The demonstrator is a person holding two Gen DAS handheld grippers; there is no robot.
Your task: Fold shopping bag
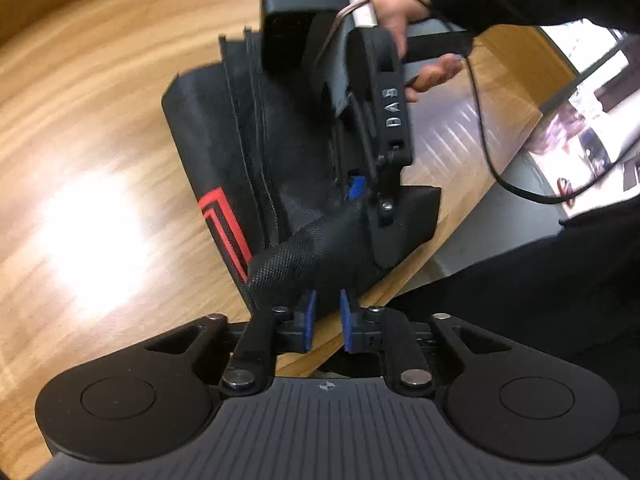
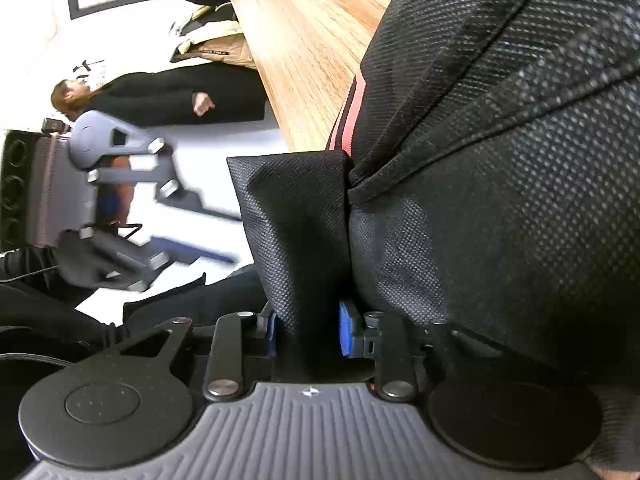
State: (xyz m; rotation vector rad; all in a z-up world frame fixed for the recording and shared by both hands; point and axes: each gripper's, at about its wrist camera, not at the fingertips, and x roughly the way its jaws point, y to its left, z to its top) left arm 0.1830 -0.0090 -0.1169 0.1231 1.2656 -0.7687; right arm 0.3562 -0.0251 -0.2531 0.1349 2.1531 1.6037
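A black woven shopping bag (image 1: 256, 152) with red stripes lies crumpled on the wooden table (image 1: 100, 120), close to its near edge. My left gripper (image 1: 327, 300) points down at the bag's near fold, and its blue pads (image 1: 308, 320) pinch the fabric at their tips. My right gripper (image 1: 354, 196), held by a hand (image 1: 400, 12), reaches in from the far side over the bag. In the right wrist view that gripper (image 2: 308, 320) is shut on a flap of the shopping bag (image 2: 500, 160), which fills the right half. The left gripper (image 2: 216, 228) shows blurred on the left there.
The table edge (image 1: 400, 280) runs diagonally right beside the bag, with grey floor beyond it. A black cable (image 1: 488, 140) hangs from the right gripper. A person in black (image 2: 168, 96) stands by the table's far end, near a beige coat (image 2: 212, 48).
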